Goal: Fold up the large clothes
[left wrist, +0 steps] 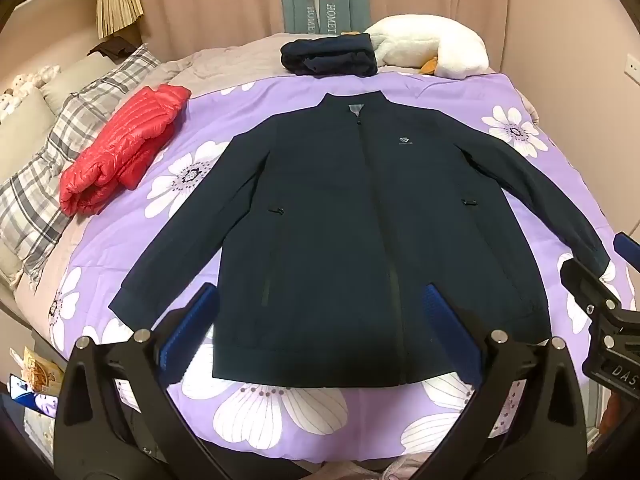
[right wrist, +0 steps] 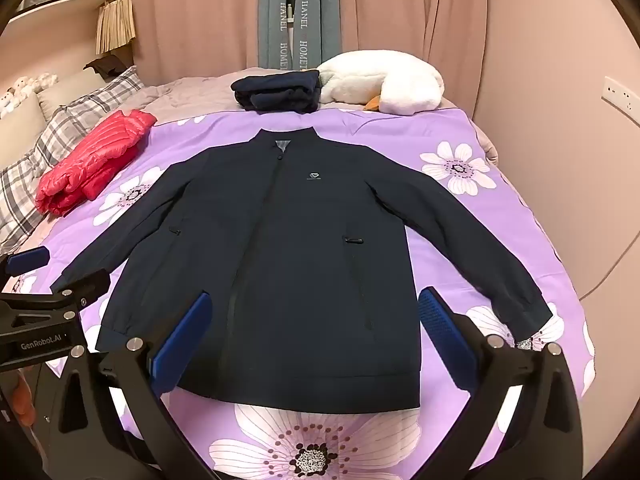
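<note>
- My left gripper (left wrist: 316, 328) fills the bottom of the left wrist view, its blue pads (left wrist: 188, 326) spread wide with nothing between them, above the jacket's hem.
- My right gripper (right wrist: 316, 334) sits the same way at the bottom of the right wrist view, fingers wide apart and empty.
- The navy jacket (left wrist: 352, 220) lies flat and face up in the centre of both frames, zipped, sleeves spread out to either side, collar pointing to the top of the frame.
- It rests on a purple flowered quilt (left wrist: 520, 92).
- At the left of the frame, a folded red puffer jacket (left wrist: 120, 152) lies beside plaid pillows (left wrist: 52, 164).
- Beyond the collar, top centre, a folded dark garment (left wrist: 330, 58) sits just beside a white plush toy (left wrist: 432, 46).
- Pink curtains (right wrist: 200, 12) hang behind.
</note>
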